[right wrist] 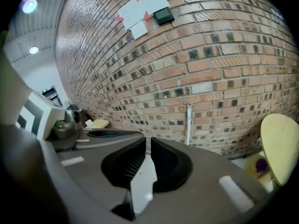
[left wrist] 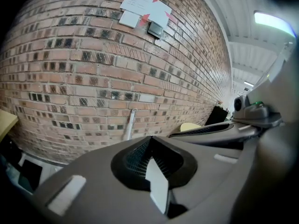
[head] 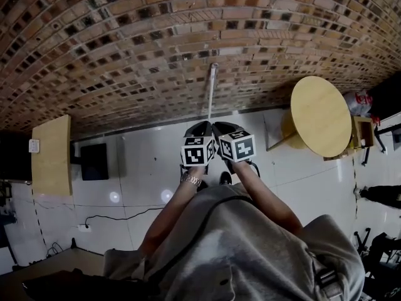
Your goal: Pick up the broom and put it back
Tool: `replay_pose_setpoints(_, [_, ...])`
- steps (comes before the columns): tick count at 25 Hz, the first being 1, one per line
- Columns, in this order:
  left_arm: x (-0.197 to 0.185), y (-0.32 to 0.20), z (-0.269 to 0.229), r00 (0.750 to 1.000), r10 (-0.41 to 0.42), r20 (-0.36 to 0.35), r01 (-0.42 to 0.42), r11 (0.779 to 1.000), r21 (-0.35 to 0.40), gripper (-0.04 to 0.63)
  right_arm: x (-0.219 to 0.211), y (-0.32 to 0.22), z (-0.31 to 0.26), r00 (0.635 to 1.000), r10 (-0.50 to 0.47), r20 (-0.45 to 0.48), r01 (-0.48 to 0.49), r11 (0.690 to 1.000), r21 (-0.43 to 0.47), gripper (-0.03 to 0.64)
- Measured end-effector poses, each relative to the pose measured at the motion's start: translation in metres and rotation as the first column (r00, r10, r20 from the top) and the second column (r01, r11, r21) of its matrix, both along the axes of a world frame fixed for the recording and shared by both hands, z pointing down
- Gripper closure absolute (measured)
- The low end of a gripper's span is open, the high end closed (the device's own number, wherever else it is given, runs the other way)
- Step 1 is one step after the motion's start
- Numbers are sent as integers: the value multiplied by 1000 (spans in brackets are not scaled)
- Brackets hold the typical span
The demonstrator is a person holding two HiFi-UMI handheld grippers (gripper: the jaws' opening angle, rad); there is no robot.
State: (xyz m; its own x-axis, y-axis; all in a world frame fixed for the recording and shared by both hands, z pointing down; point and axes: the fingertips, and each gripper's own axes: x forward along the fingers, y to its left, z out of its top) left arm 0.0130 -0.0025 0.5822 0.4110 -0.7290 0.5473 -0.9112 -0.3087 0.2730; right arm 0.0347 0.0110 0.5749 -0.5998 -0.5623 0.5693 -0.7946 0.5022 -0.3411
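A pale broom handle [head: 212, 91] leans upright against the brick wall [head: 125, 49], straight ahead of both grippers. Its lower end is hidden behind them. The same handle [left wrist: 129, 124] shows just left of the left gripper's tips, and the handle [right wrist: 189, 123] shows to the right of the right gripper's tips. My left gripper [head: 202, 130] [left wrist: 150, 139] and right gripper [head: 220, 130] [right wrist: 148, 140] hang side by side over the white floor, short of the wall. Both are shut with nothing between their jaws.
A round yellow table [head: 321, 115] stands at the right by the wall, with a small wooden stand [head: 362, 133] beyond it. At the left are a yellow board [head: 51, 155] and a black box [head: 94, 162]. A cable [head: 119, 215] trails on the floor. Papers [left wrist: 142, 6] are pinned high on the wall.
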Motion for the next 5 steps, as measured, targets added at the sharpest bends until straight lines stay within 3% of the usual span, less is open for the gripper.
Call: replay_pose_setpoints(5, [8,-11,-6,1000,-11,0,11,1000,13,589,9,-8,-2,1000,-4,16,4,1000,-7,608])
